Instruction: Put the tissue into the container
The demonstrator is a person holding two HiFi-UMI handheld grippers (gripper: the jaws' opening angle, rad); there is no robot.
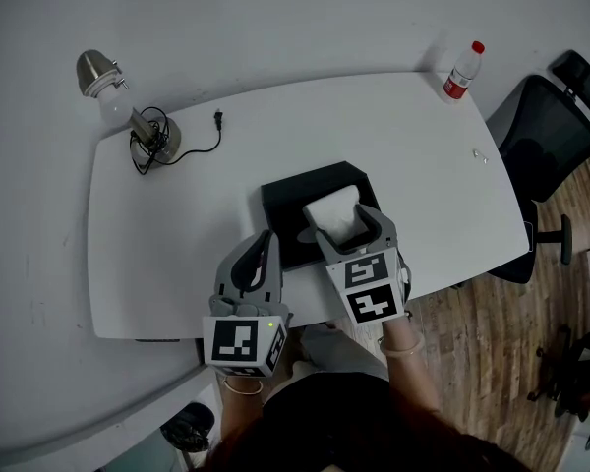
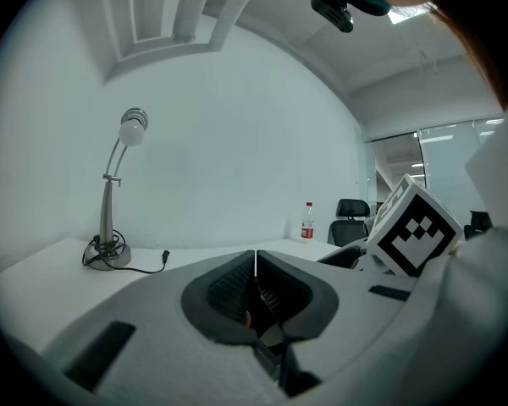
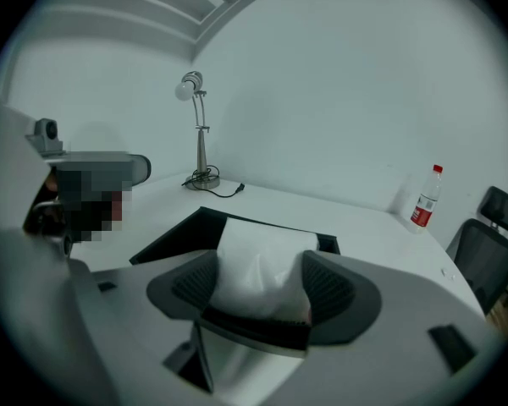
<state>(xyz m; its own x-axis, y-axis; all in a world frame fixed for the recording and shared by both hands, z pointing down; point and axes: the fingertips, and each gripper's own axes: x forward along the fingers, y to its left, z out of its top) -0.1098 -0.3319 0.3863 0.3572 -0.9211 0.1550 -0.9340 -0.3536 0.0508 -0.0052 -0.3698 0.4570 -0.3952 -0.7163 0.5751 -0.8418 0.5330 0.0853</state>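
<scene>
A white tissue pack (image 1: 334, 214) (image 3: 258, 269) is clamped between the jaws of my right gripper (image 1: 346, 226) (image 3: 261, 282), which is shut on it. It hangs over the black container (image 1: 290, 200) (image 3: 178, 235) lying on the white table (image 1: 177, 264), at the container's near right part. My left gripper (image 1: 259, 256) (image 2: 255, 265) is shut with nothing between its jaws, near the table's front edge, just left of the container's near left corner.
A silver desk lamp (image 1: 138, 116) (image 2: 114, 201) (image 3: 199, 134) with a black cord stands at the table's far left. A red-capped bottle (image 1: 462, 70) (image 3: 423, 197) stands at the far right corner. A black office chair (image 1: 546, 136) is beside the table's right end.
</scene>
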